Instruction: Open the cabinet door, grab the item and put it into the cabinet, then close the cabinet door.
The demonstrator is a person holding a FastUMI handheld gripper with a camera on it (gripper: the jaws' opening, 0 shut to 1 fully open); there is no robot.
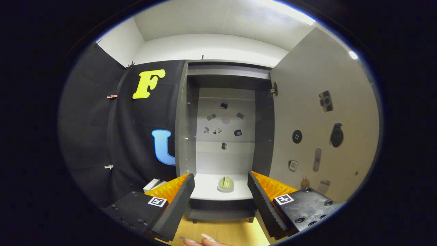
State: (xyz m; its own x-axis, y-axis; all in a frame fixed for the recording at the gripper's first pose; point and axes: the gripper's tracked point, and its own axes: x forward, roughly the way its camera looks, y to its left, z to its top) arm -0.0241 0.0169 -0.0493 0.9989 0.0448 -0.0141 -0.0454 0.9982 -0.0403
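Cabinet [225,73]: 1, door [321,112] open; 1 item [226,184] inside; jaws apart, empty

The gripper [221,182] is held level, its jaws spread wide apart with nothing between them. Each finger [177,201] is a dark ribbed pad backed by orange plastic, fixed to a black block that carries a square marker. Below the jaws, between the two blocks, the fingertips of the person's hand [205,241] show, with long pale nails.
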